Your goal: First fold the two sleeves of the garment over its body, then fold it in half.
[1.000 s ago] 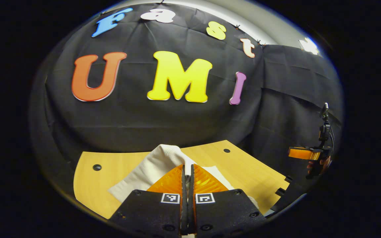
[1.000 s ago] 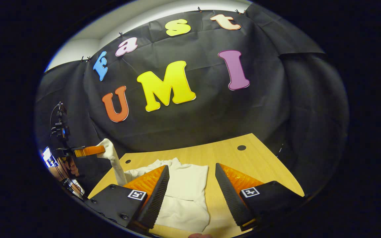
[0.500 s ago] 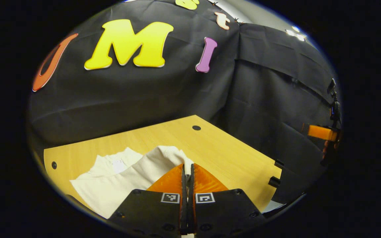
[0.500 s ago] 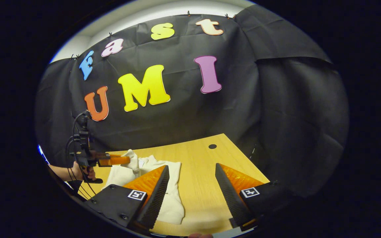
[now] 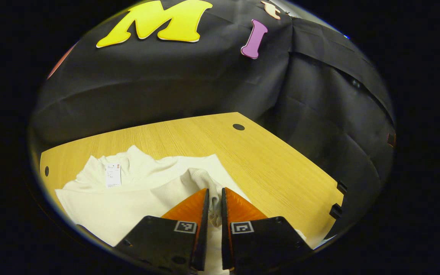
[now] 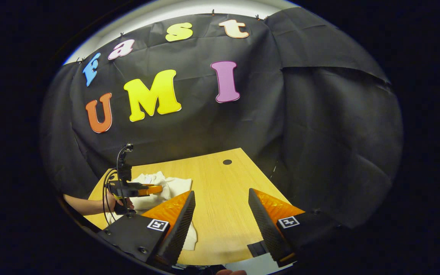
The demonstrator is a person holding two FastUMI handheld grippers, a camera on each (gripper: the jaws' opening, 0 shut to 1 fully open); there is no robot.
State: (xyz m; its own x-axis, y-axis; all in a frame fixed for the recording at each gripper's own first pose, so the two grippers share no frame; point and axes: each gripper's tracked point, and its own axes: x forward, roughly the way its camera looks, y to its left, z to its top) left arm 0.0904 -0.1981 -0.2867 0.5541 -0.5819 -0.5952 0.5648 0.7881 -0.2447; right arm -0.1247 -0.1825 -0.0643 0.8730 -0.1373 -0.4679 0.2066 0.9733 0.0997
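On the wooden table (image 5: pixel 273 160), the left gripper (image 5: pixel 214 208) pinches the garment's (image 5: pixel 136 191) sleeve (image 5: pixel 204 179); right gripper (image 6: pixel 222 214) gapes.

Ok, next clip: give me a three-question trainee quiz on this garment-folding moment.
1. True or false: the left claw has sleeve fabric between its fingers.
2. The right claw is: A) open over bare table, B) shut on the garment, C) touching the left claw.
3. What small item lies near the garment's collar?

Key: 1 true; 2 A; 3 a white tag.
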